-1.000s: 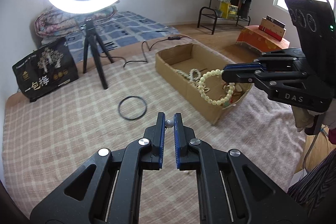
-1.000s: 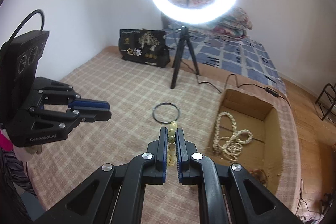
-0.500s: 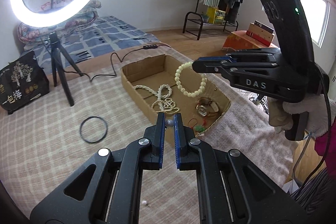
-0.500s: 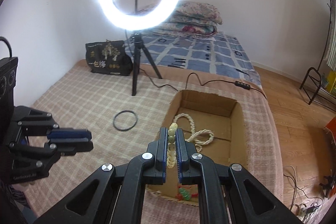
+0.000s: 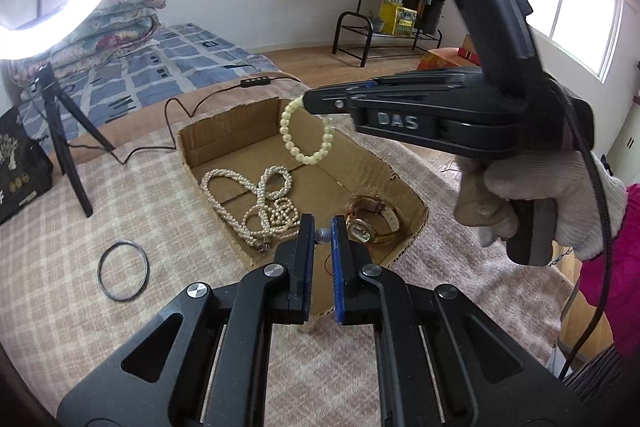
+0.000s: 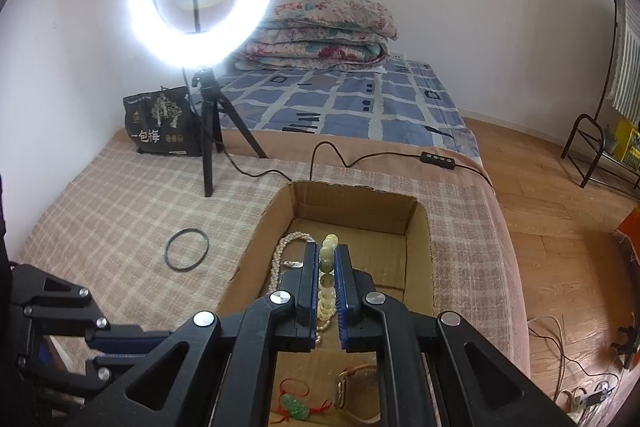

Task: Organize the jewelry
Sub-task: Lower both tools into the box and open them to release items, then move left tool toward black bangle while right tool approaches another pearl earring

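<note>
My left gripper [image 5: 322, 235] is shut on a small pale bead [image 5: 323, 235] and hovers over the near end of an open cardboard box [image 5: 188, 155]. My right gripper [image 6: 327, 259] is shut on a cream bead bracelet [image 5: 306, 131], which hangs from its tips over the box's middle; the bracelet also shows in the right wrist view [image 6: 327, 267]. In the box lie a long pearl necklace [image 5: 260, 203], a wristwatch [image 5: 370, 223] and a green pendant on red cord [image 6: 296, 403]. A black ring bangle [image 5: 122, 273] lies on the checked blanket left of the box.
A ring light on a black tripod [image 6: 208, 131] stands behind the bangle, its cable [image 6: 340, 157] running past the box's far end. A black printed bag [image 6: 162, 121] stands at the back left. The bed edge drops to a wooden floor [image 6: 560, 247] on the right.
Both grippers have moved toward and over the box. The right gripper carried the bracelet from above the blanket to above the box's middle. Both stayed shut.
</note>
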